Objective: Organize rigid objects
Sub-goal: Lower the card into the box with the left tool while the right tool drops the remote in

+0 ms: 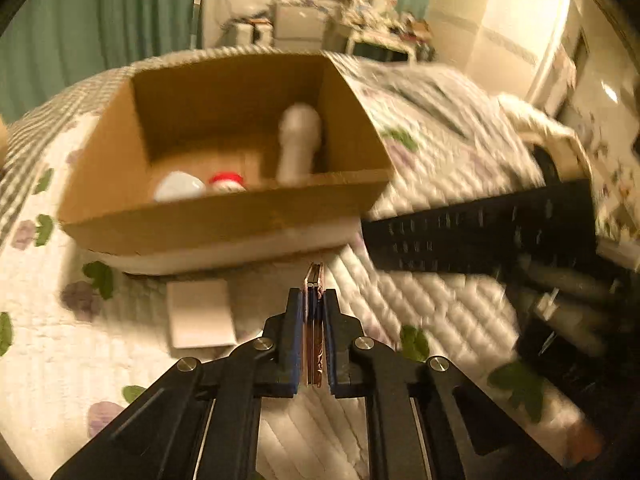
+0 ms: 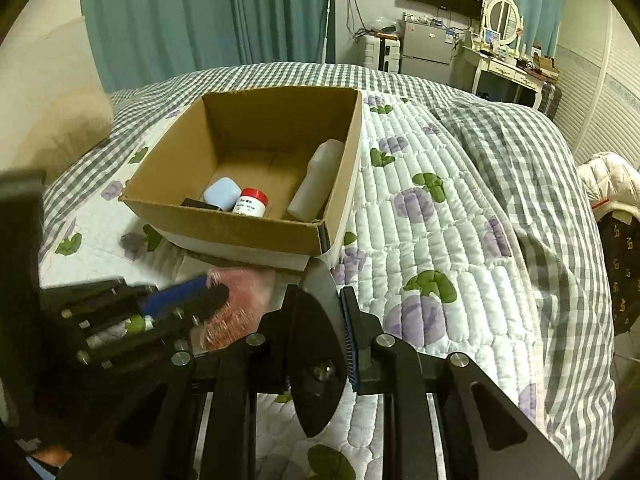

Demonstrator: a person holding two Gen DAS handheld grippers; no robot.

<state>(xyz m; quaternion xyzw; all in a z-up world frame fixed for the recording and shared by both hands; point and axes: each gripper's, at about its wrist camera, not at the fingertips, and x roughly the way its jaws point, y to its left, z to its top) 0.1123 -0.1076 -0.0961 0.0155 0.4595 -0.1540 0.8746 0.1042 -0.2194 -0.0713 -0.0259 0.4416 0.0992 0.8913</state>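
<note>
1. Here, the left gripper (image 1: 313, 300) is pressed together on a thin pinkish card (image 1: 315, 328), held edge-on just in front of the cardboard box (image 1: 224, 220), which sits on the quilted bed (image 1: 60, 340).
2. The right gripper (image 2: 338, 304) pinches a flat black blade-shaped piece (image 2: 318, 360) between its fingers, near the box's front corner.
3. Inside the box lie a white bottle (image 2: 316, 180), a red-capped jar (image 2: 251, 203), a pale blue case (image 2: 220, 194) and a small dark item (image 2: 196, 203).
4. A white pad (image 1: 200, 314) lies on the quilt in front of the box.
5. Risk: the card is held only by its faces along a narrow strip, so a quick swing could, I judge, let it slide out onto the bed short of the box.
6. Risk: both grippers are close together in front of the same box wall; lifting over at once could knock them together or clip the rim and shift the box on the soft quilt.
7. Risk: the black piece tapers to a point and may pivot in the grip.
8. Writing: the jar carries a white label with small print, too fine to read; no brand is legible anywhere.
</note>
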